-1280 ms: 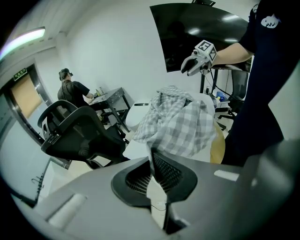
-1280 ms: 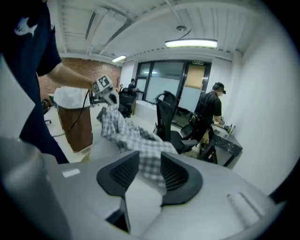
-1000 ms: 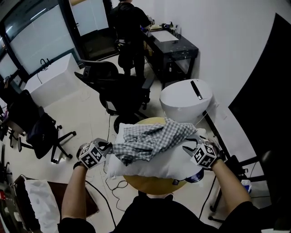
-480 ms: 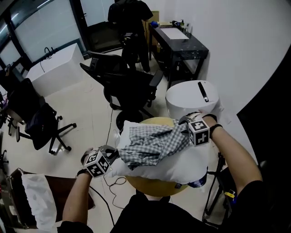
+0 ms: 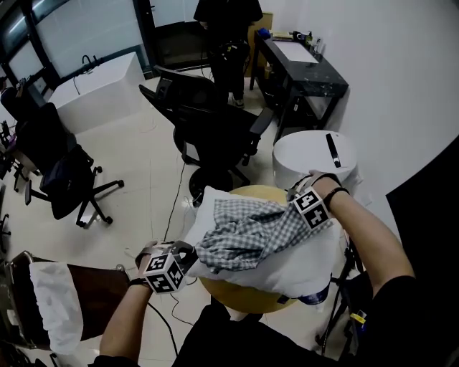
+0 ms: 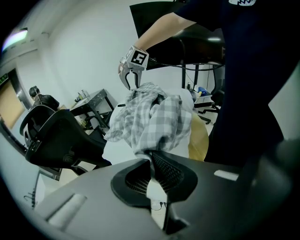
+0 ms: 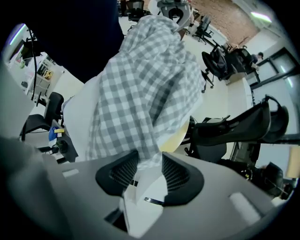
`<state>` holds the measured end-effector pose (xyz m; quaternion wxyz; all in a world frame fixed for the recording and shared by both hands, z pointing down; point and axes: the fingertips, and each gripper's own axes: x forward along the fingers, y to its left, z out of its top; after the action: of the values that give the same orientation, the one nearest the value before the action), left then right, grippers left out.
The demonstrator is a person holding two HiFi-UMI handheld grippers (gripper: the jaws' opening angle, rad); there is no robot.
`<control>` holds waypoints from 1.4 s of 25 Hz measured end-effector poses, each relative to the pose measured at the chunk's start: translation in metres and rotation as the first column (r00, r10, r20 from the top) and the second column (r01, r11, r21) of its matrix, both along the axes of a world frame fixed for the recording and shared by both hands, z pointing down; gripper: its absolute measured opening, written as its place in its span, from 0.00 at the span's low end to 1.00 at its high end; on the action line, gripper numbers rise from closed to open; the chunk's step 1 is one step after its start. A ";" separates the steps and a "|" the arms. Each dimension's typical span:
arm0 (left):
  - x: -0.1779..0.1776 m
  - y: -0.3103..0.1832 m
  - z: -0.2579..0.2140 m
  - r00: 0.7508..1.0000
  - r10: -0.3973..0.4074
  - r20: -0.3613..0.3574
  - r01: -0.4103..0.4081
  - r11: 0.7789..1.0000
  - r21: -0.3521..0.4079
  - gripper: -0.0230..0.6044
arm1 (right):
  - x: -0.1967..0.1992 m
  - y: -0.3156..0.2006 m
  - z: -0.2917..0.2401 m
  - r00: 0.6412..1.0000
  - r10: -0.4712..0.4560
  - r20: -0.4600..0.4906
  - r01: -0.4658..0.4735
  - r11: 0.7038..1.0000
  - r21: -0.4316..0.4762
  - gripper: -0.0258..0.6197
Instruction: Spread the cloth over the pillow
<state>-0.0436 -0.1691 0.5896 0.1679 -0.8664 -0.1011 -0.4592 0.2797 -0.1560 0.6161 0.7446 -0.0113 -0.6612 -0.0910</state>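
A grey-and-white checked cloth lies bunched on a white pillow, which rests on a round yellow table. My left gripper is at the pillow's near left corner, shut on the cloth's near edge. My right gripper is at the far right side, and the cloth's other edge runs down between its pads. In the left gripper view the right gripper hangs over the far end of the cloth. The cloth covers only the pillow's middle; white pillow shows on its right.
A white round bin stands just beyond the table. A black office chair is behind it to the left, with a black desk and a standing person farther back. Another chair and a white bag are at the left.
My right gripper has carried its cloth edge from the pillow's near right corner to the far right side. The left gripper has drawn back toward me with the near edge.
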 end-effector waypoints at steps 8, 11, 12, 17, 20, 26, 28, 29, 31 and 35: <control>-0.002 -0.002 0.001 1.000 -0.016 -0.003 0.016 1.000 -0.001 0.13 | -0.015 0.017 0.007 0.999 0.006 0.044 -0.004 0.999 -0.050 0.08; -0.005 -0.009 -0.007 0.999 -0.045 -0.023 0.046 0.998 0.047 0.27 | -0.010 0.020 -0.004 0.993 0.091 0.080 -0.092 0.996 0.008 0.08; -0.006 -0.011 -0.011 0.997 -0.061 -0.039 0.064 0.996 0.065 0.31 | -0.007 0.021 -0.010 0.987 0.129 0.100 -0.133 0.991 0.029 0.08; -0.004 0.000 -0.030 0.983 -0.132 -0.129 0.149 0.979 0.139 0.39 | 0.007 0.029 -0.052 0.939 0.266 0.217 -0.301 0.942 0.148 0.08; 0.005 0.027 -0.031 0.973 -0.156 -0.172 0.185 0.968 0.168 0.39 | 0.014 0.040 -0.076 0.914 0.312 0.260 -0.370 0.904 0.215 0.08; 0.011 0.067 -0.027 0.912 -0.316 -0.261 0.368 0.913 0.178 0.39 | 0.035 0.053 -0.115 0.846 0.407 0.344 -0.513 0.795 0.323 0.08; 0.008 0.079 -0.034 0.894 -0.330 -0.305 0.398 0.895 0.199 0.39 | 0.040 0.053 -0.127 0.815 0.435 0.382 -0.563 0.752 0.343 0.08; 0.007 0.085 -0.035 0.889 -0.331 -0.315 0.405 0.890 0.207 0.39 | 0.043 0.053 -0.132 0.799 0.447 0.403 -0.586 0.731 0.350 0.08; 0.007 0.098 -0.032 0.892 -0.319 -0.321 0.398 0.890 0.222 0.41 | 0.045 0.053 -0.140 0.769 0.464 0.439 -0.623 0.695 0.358 0.08; 0.021 0.131 -0.016 0.915 -0.263 -0.307 0.336 0.916 0.217 0.41 | 0.048 0.055 -0.147 0.748 0.480 0.459 -0.653 0.657 0.376 0.08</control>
<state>-0.0226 -0.0377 0.5731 0.2216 -0.8959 0.1204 -0.3658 0.3280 -0.1011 0.4688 0.5919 0.4126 -0.6919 -0.0244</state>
